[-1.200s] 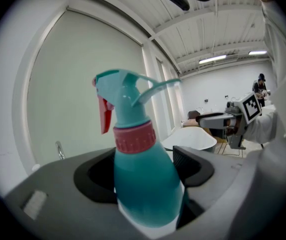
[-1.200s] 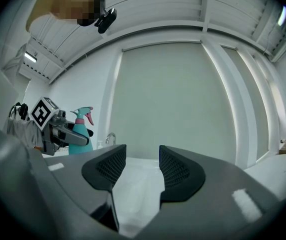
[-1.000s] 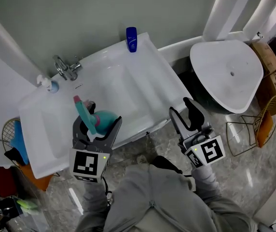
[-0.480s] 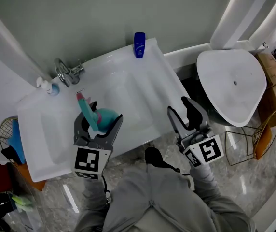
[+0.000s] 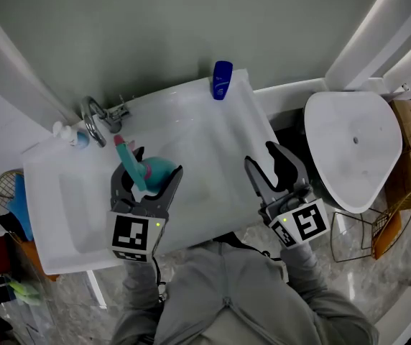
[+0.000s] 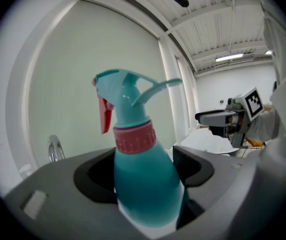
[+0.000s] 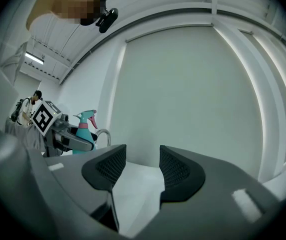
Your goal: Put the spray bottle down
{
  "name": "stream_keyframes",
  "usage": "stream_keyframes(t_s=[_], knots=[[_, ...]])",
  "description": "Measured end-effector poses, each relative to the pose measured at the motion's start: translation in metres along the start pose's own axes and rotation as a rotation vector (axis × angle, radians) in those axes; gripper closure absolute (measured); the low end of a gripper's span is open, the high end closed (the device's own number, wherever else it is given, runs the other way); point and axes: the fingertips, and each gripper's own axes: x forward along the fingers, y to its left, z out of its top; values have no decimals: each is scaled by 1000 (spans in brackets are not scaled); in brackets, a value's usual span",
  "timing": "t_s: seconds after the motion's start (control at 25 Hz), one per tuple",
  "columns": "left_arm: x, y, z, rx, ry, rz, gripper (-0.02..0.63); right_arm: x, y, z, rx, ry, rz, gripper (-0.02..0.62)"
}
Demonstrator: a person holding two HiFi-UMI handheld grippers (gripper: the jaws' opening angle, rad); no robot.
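Observation:
A teal spray bottle (image 5: 152, 172) with a pink collar and red trigger stands upright between the jaws of my left gripper (image 5: 152, 167), which is shut on it above the white sink counter (image 5: 213, 139). In the left gripper view the spray bottle (image 6: 143, 169) fills the middle, its nozzle pointing left. My right gripper (image 5: 270, 165) hovers over the counter's right front edge, open, with nothing between its jaws. From the right gripper view the spray bottle (image 7: 85, 125) shows small at the left, held in the left gripper (image 7: 69, 136).
A chrome tap (image 5: 95, 117) stands at the back left of the counter, with a small white dispenser (image 5: 63, 131) beside it. A dark blue bottle (image 5: 221, 80) stands at the back right. A white toilet lid (image 5: 353, 146) lies to the right, a wire basket (image 5: 385, 221) near it.
The view has shifted so the sink sits lower and closer under both grippers. The left gripper still holds the spray bottle upright; the right gripper stays open.

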Motion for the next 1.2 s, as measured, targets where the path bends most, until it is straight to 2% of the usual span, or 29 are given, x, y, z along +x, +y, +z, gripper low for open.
stream_keyframes(t_s=[0.48,1.2], knots=[[55,37,-4,-20,-10,46,218,54,-15,-12,8,9,49,388],[124,83,-31,-30,36,91,218,110,-34,-35,20,52,102,388]])
